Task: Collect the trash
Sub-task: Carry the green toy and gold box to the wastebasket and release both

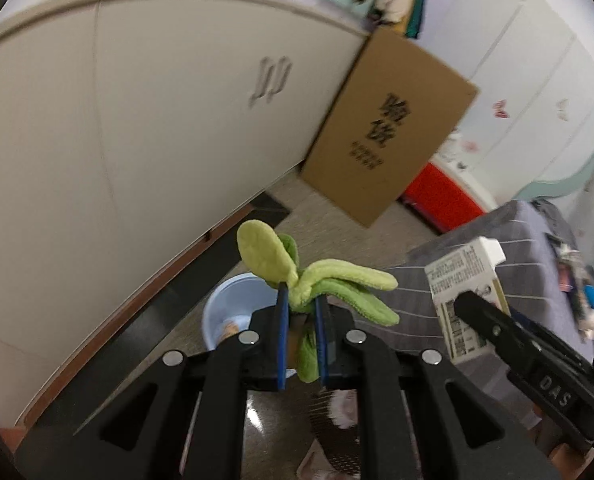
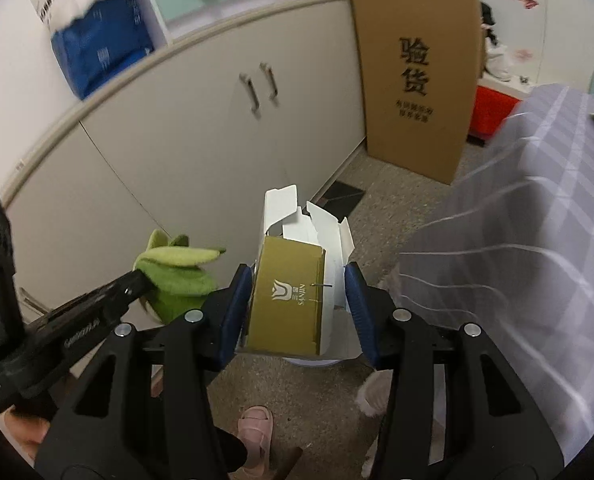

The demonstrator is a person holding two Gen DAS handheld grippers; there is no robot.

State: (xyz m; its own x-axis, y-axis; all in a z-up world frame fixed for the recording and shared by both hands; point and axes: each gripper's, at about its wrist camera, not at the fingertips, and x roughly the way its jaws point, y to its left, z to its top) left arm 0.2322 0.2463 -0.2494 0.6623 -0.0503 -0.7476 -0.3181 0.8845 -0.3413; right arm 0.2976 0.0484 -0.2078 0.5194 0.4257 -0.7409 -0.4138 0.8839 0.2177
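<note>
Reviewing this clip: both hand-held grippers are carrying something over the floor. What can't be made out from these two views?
- Light blue bin: contents hidden in the left wrist view by the left hand-held gripper and its green plush item; in the right wrist view the carton covers nearly all of it.
- Carton in the right hand-held gripper: contents unseen behind torn flaps.
- Carton's small print: blurred, left wrist view.

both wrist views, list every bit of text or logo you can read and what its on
"验货": tall cardboard box against the cabinet; the smaller lines under it are too blurred to read.
"SANYS", roughly, beside a crest logo: olive carton in the right gripper; hard to be sure.
"DAS": label on the right gripper's body, seen from the left wrist view.
Fine print on the carton's white side: too small to read.
White lettering on the left gripper: blurred.
</note>
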